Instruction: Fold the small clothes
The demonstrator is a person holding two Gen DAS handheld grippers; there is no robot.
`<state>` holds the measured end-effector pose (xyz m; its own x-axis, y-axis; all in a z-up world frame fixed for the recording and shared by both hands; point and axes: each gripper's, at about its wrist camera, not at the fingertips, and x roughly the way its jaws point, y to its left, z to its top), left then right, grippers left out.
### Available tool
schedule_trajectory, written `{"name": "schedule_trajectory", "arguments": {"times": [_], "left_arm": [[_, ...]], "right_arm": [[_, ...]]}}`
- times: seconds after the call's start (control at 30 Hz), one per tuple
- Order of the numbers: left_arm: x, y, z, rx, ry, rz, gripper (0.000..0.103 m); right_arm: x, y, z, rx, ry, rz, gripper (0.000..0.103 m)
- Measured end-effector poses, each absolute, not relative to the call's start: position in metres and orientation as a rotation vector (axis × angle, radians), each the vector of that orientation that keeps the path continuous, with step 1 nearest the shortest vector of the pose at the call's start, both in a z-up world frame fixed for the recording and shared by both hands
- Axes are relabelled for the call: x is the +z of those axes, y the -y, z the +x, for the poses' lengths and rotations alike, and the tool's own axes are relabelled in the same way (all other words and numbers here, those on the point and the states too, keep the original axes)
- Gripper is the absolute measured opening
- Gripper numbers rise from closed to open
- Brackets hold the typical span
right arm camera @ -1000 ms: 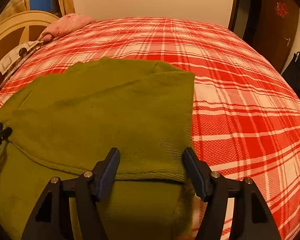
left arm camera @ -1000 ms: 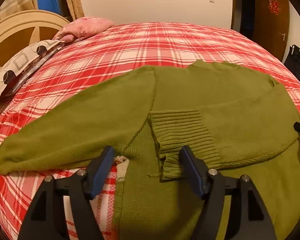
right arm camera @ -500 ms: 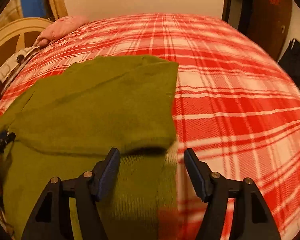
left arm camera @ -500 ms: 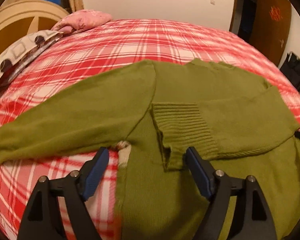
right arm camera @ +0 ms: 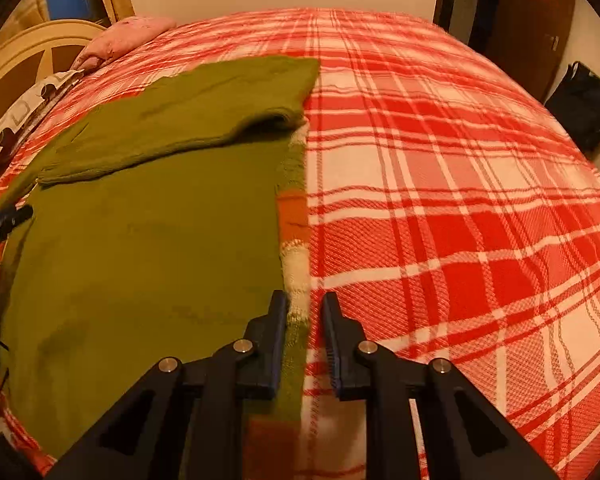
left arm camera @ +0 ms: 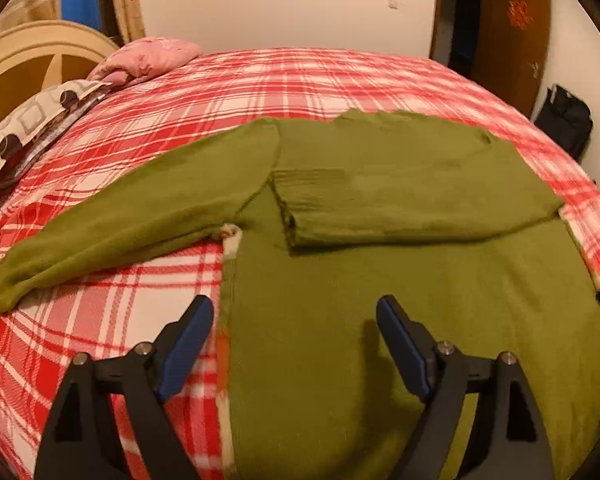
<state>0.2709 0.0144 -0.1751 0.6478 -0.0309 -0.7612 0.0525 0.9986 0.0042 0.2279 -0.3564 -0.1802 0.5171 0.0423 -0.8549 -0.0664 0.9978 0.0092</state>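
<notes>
A green sweater (left arm camera: 340, 280) lies flat on the red plaid bed (left arm camera: 300, 80). One sleeve (left arm camera: 400, 208) is folded across its chest; the other sleeve (left arm camera: 120, 216) stretches out to the left. My left gripper (left arm camera: 294, 306) hovers over the sweater's left side edge with its jaws opening and nothing gripped. In the right wrist view, my right gripper (right arm camera: 303, 304) is at the sweater's (right arm camera: 140, 240) striped right edge (right arm camera: 296, 264). Its jaws are closing, narrow, with that edge lying flat between them and a gap still showing.
Pillows (left arm camera: 40, 128) and a pink cushion (left arm camera: 152, 56) lie by the cream headboard (left arm camera: 28, 68) at the far left. A brown door (left arm camera: 512, 40) and a black bag (left arm camera: 564, 120) stand beyond the bed's right side. Bare plaid blanket (right arm camera: 460, 220) spreads right of the sweater.
Both grippers have drawn back toward the sweater's lower body. The left one now straddles the left side edge, wider. The right one slid to the right edge and its jaws narrowed sharply.
</notes>
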Motion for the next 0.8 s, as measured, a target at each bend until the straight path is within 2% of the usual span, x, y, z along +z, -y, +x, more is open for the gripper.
{"name": "schedule_trajectory", "arguments": {"times": [0.1,0.23,0.37,0.5,0.67,0.8], "left_arm": [[-0.174,-0.019,0.256,-0.049,-0.860,0.039,0.087],[-0.173,-0.033,0.249,0.005,-0.842,0.029,0.087],[-0.175,-0.045,0.250,0.037,-0.856,-0.012,0.088],[-0.185,-0.054,0.247,0.050,-0.878,-0.004,0.095],[-0.188,-0.067,0.244,0.047,-0.885,-0.033,0.099],[-0.183,-0.076,0.242,0.071,-0.874,-0.038,0.099]], "right_arm": [[-0.162,0.350,0.236,0.062,-1.017,-0.031,0.022],[-0.132,0.315,0.266,0.116,-0.901,-0.104,0.022],[-0.156,0.298,0.312,0.158,-0.971,-0.059,0.022],[-0.183,0.315,0.316,0.106,-1.013,-0.013,0.022],[-0.167,0.313,0.307,0.022,-1.015,-0.087,0.024],[-0.142,0.273,0.323,0.084,-0.949,-0.131,0.025]]}}
